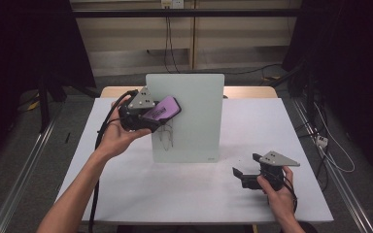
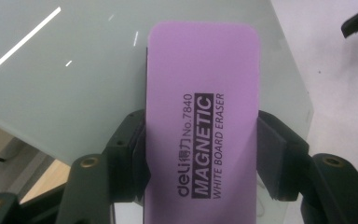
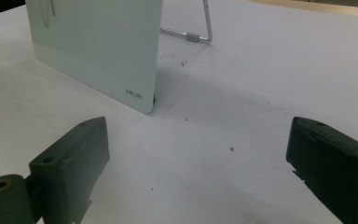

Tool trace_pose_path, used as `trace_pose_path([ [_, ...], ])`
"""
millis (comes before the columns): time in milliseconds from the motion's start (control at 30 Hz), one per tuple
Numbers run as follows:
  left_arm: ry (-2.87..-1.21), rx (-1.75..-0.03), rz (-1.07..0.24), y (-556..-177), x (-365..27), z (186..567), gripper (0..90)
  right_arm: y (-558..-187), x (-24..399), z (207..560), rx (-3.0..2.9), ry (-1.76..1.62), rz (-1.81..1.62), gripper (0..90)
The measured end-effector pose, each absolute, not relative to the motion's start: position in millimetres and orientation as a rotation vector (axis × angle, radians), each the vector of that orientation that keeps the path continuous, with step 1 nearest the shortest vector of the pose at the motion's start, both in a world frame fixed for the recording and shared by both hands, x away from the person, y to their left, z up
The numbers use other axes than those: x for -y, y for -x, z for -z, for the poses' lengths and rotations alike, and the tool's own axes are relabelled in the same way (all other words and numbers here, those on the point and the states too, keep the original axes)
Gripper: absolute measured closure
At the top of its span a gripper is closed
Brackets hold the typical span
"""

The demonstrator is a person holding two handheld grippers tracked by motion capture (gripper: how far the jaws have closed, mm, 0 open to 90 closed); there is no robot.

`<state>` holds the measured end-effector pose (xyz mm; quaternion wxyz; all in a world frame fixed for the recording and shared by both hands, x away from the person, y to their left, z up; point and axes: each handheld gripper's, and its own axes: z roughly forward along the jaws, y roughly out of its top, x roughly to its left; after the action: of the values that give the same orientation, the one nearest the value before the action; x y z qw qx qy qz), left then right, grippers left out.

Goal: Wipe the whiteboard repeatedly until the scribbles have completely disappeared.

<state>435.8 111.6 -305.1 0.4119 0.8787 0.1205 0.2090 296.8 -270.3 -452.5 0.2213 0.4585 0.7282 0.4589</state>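
A purple magnetic whiteboard eraser (image 1: 162, 109) (image 2: 201, 116) is clamped between the jaws of my left gripper (image 1: 148, 116) (image 2: 200, 154), which is shut on its two long sides. The eraser rests against the face of a pale glass whiteboard (image 1: 194, 116) (image 2: 74, 84) (image 3: 98, 42) standing upright on the table, at the board's upper left. Dark marker scribbles (image 1: 165, 136) show on the board just below the eraser. My right gripper (image 1: 246, 169) (image 3: 198, 158) rests low over the table at the right, jaws wide apart with nothing between them.
The board leans on a metal wire stand (image 3: 200, 32) behind it. The white table (image 1: 141, 189) has bare surface in front of the board. A wooden strip (image 1: 252, 91) runs along the far edge. Cables (image 1: 330, 150) hang off the right side.
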Motion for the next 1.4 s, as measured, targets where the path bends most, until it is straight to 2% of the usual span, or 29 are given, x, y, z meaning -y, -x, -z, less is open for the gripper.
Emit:
trace_pose_path([
  [400, -2.25, -0.281, -0.495, -433.3, -110.0, 313.1, 41.3, -297.0, 270.0, 452.6, -2.013, -1.262, -1.269, 6.0],
  [933, -2.143, -0.329, -0.549, -450.2, -111.8, 270.5, 41.2, -296.8, 271.5, 452.5, -2.005, -1.274, -1.275, 6.0],
  [1400, -2.231, -0.272, -0.565, -437.0, -104.1, 298.2, 41.2, -296.6, 270.4, 452.4, -2.01, -1.267, -1.273, 6.0],
])
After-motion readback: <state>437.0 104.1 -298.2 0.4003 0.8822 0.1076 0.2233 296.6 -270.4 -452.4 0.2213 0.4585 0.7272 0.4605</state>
